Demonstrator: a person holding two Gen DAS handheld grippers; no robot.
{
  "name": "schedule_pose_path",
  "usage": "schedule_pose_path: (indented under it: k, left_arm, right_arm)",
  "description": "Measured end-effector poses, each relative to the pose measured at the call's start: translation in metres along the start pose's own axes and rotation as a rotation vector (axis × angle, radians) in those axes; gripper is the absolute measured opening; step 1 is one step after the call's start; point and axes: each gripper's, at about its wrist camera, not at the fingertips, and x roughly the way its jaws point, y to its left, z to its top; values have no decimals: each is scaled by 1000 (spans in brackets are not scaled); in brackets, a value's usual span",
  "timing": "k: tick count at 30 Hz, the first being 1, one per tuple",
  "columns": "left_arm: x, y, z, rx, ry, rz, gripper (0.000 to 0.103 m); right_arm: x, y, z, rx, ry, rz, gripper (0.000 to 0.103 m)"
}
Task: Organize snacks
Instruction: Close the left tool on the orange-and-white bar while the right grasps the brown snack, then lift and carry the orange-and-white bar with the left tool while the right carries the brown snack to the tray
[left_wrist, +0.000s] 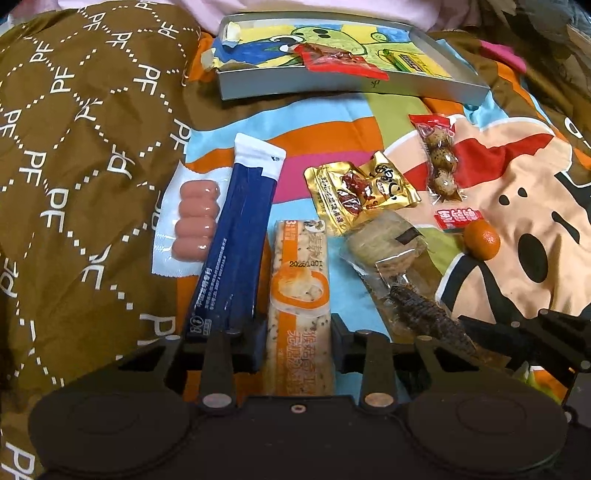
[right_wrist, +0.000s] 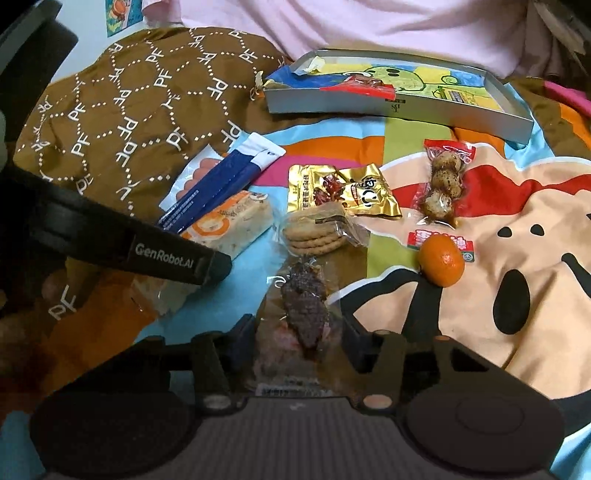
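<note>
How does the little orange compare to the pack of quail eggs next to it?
The orange is one smooth, bright, unwrapped fruit; the quail egg pack holds several speckled brownish eggs sealed in clear plastic with a red top. The orange is round and compact, the quail egg pack long, with its eggs in a row. The orange rests on a small red packet; the quail egg pack lies directly on the blanket. Neither is in the tray, and neither is gripped.

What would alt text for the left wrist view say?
The left gripper has its fingers closed on an orange-and-white snack bar lying on a colourful blanket. Other wrapped snacks and a small orange lie around, with a shallow grey box beyond.
</note>
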Motion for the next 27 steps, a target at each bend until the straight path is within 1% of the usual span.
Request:
schedule_pose_path:
  k: [3,5,7,10,11,12,14,18,24,27]
  left_arm:
    - [-4,1,-2,-45,16,-18,35]
    - [-7,3,-4,-86,30,-31,35]
    - [-11,5,-5,-130,47,-42,35]
    - [-15,9,-6,-182,48,-62,35]
    - [-16,9,-7,-194,50,-70,35]
    - [-17,9,-8,-205,52,-76,35]
    - [-18,7,-11,-211,51,-78,35]
    - [-21,3,-13,-211,51,-90,35]
    - [-21,2,-21,-306,64,-164,35]
    - [-21,-3,-25,-330,62,-164,35]
  right_arm:
    - [-4,-1,-1,5,20,9,53]
    - [-9,3,-3,-41,25,-7,53]
    - [-14,13,-6,-134,12,-51,53]
    - [-19,32,-13,-345,-37,-169,53]
    - [-19,35,-16,-398,-48,-208,53]
    - [-17,36,-17,-426,-47,-235,53]
    - [-14,32,-16,-427,-32,-249,53]
    - [-18,33,-17,-491,-75,-314,53]
    - [-26,26,-15,-518,-113,-366,53]
    - [-31,19,-14,-513,-111,-379,53]
